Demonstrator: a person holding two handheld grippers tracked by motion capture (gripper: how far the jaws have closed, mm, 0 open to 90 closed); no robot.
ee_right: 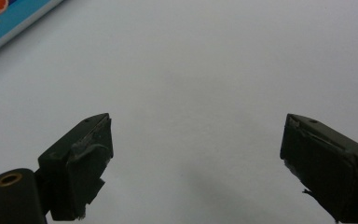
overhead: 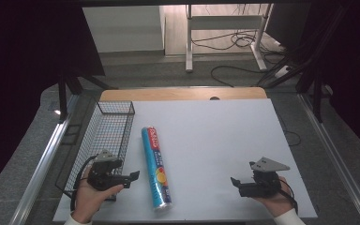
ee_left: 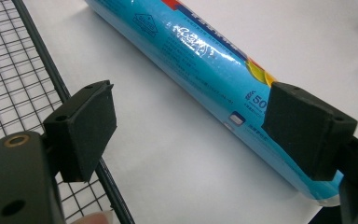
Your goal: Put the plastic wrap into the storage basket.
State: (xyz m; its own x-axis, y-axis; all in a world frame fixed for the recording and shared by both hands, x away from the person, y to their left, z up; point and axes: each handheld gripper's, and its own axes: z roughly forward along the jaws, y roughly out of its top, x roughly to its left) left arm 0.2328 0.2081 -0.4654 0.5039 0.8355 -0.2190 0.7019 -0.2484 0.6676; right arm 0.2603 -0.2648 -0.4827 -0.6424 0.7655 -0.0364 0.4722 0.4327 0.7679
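Note:
A long blue roll of wrap (overhead: 156,166) with a printed label lies on the white table top (overhead: 206,140), its near end toward the front edge. My left gripper (overhead: 133,176) sits just left of the roll's near end, jaws open and empty. In the left gripper view the roll (ee_left: 200,60) runs diagonally past the right jaw, and the left gripper (ee_left: 191,135) has bare table between its pads. My right gripper (overhead: 235,182) rests at the front right, open over bare table. In the right gripper view the right gripper (ee_right: 196,163) holds nothing, and the roll (ee_right: 9,18) shows at the top left corner.
A black wire basket (overhead: 104,136) stands along the table's left side, its rim (ee_left: 42,60) right beside my left gripper. A wooden strip (overhead: 183,93) borders the table's far edge. Beyond it are a desk frame (overhead: 225,33) and cables on the floor.

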